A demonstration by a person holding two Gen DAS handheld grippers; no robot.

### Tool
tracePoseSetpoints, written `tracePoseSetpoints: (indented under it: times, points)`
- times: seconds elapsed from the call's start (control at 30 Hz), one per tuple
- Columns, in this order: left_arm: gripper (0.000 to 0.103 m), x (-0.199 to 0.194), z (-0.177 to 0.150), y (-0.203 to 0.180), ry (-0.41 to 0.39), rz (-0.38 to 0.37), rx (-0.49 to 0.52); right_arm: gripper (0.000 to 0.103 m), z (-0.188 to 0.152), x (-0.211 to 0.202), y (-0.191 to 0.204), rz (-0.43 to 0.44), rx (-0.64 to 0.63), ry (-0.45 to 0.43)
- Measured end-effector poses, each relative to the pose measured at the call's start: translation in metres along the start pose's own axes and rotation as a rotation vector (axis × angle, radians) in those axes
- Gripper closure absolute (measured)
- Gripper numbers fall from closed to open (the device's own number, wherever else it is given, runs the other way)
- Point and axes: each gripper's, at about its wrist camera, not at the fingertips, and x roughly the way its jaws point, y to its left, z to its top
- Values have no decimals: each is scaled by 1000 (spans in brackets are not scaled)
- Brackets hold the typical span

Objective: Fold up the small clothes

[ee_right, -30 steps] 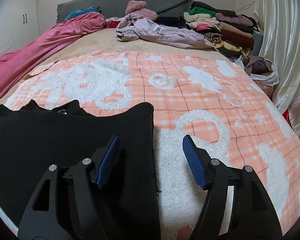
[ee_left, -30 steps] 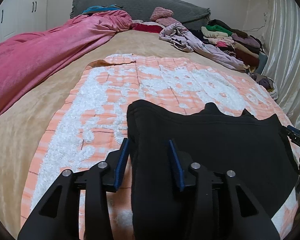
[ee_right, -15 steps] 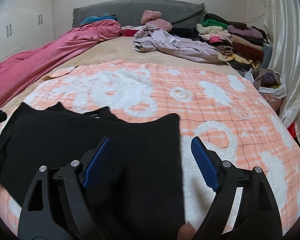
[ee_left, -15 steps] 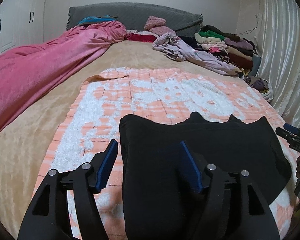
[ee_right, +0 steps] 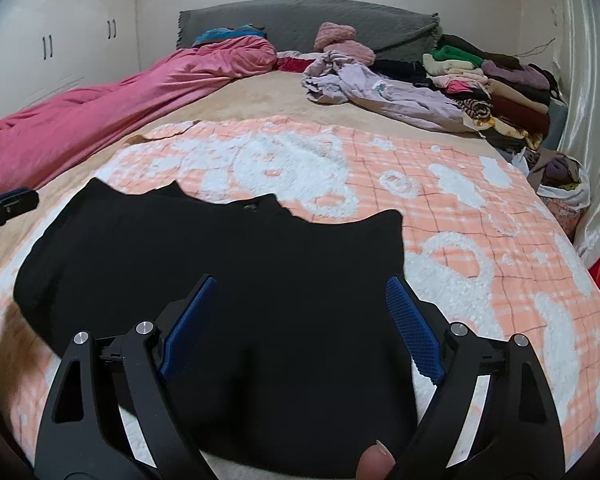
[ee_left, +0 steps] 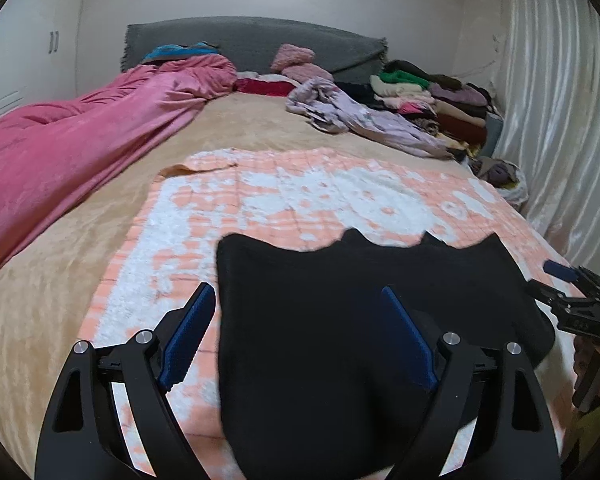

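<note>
A bed with a tan cover fills the room, a grey headboard at its far end, white cabinet doors on the left wall and a pale curtain on the right. An orange-and-white blanket is spread over the near half of the bed. A pink duvet lies bunched along the left side; a lilac garment and a stack of folded clothes occupy the far right corner.

The black garment lies flat on the blanket at its near edge, long axis running left to right; its pointed corners and neckline notch face the headboard.

The left gripper straddles the garment's left edge, one pad over blanket, the other over cloth. The right gripper sits above the right edge, its right pad at the cloth's border. Both sets of jaws are spread wide and opening, pads clear of the fabric and gripping nothing. A fingertip shows at the bottom of the right wrist view.

Bare blanket extends beyond the garment toward the far end and to its right.
</note>
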Motion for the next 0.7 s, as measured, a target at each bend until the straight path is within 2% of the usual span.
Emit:
tracePoseSetpoints:
  times: [0.23, 0.4, 0.6, 0.7]
  points:
    - [19, 21, -22, -7, 100, 1, 30, 23, -9, 1, 17, 42, -23, 38]
    - [17, 35, -41, 2, 187, 43, 33, 23, -16, 8, 22, 57, -20, 88]
    - [12, 42, -46, 9, 210, 35, 11, 23, -34, 30, 20, 48, -5, 197]
    - [11, 44, -46, 13, 217, 20, -7, 20, -41, 35, 17, 53, 22, 208]
